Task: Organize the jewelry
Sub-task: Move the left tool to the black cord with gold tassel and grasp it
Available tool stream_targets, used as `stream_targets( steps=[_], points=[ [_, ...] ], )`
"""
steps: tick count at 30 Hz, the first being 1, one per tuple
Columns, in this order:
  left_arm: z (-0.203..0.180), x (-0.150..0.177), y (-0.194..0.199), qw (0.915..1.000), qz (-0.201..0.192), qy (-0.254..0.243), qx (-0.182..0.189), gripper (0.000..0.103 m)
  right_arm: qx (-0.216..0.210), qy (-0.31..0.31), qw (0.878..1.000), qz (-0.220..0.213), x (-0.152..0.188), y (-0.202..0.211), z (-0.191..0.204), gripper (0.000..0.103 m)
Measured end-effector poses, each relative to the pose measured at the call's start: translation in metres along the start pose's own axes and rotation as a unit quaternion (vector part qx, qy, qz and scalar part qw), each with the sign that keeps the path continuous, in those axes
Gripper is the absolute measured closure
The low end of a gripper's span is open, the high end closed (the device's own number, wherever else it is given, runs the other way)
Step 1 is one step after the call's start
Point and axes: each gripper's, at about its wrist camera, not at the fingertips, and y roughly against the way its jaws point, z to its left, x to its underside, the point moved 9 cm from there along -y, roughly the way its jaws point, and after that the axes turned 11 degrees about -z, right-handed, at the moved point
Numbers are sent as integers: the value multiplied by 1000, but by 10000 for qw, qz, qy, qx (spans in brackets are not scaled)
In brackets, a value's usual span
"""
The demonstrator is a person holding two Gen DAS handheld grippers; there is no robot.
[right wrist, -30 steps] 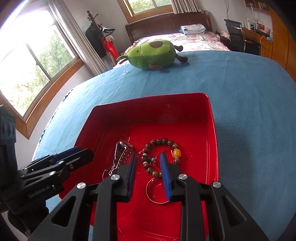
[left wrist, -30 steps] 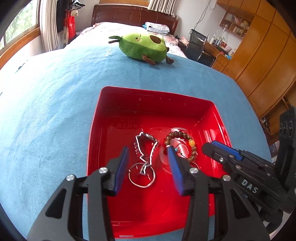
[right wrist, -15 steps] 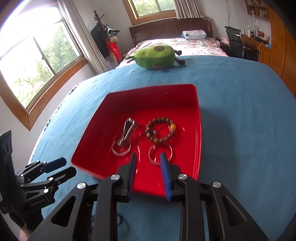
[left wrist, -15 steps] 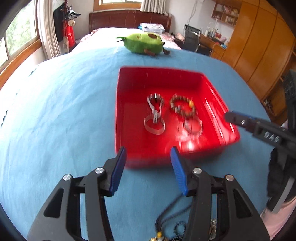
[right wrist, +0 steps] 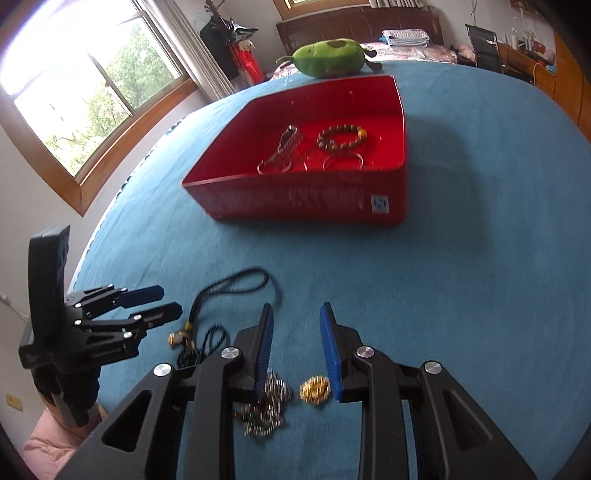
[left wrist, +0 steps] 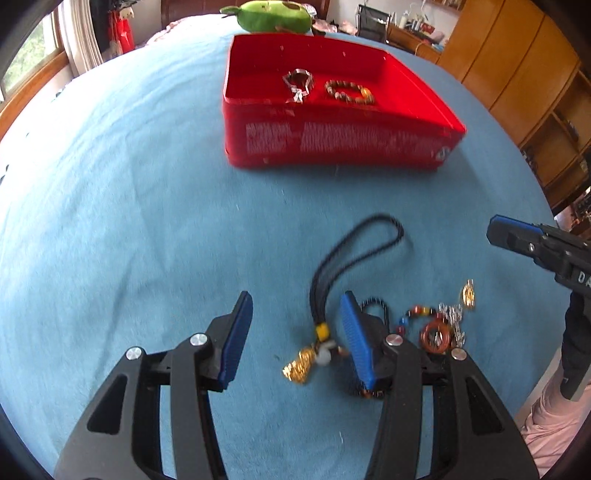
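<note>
Left gripper: jaws apart, empty, above the black cord pendant, which lies near on the blue cloth. Cord limp and light; take it at the bead knot. Right gripper: jaws apart, empty, above the silver chain heap and gold charm, probably slippery, though blurred. Red tray far

Green avocado plush on blue cloth, far edge. Beyond: dark wooden headboard, folded bedding, black chair. Window at left, wooden cabinets at right, coat stand by curtain.
</note>
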Motion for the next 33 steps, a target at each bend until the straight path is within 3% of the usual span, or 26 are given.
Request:
stream_targets(
  steps=[13,19,21,28,33],
  points=[
    [-21,23,-16,9991,398,-25,172,61,-18,-115,9999,30,24,12,-3,76],
    [-20,25,-19,9994,339,-54,18,78,-70,-114,9999,75,30,10,-2,76],
    [-19,26,-19,9995,315,-71,-23,91,-101,-133,9998,101,33,10,-2,76],
    [-7,26,-13,9996,162,135,168,93,-125,-191,9996,157,38,7,-1,76],
    [8,19,12,9990,-177,308,271,93,-90,-208,9996,173,40,8,-2,76]
  ],
)
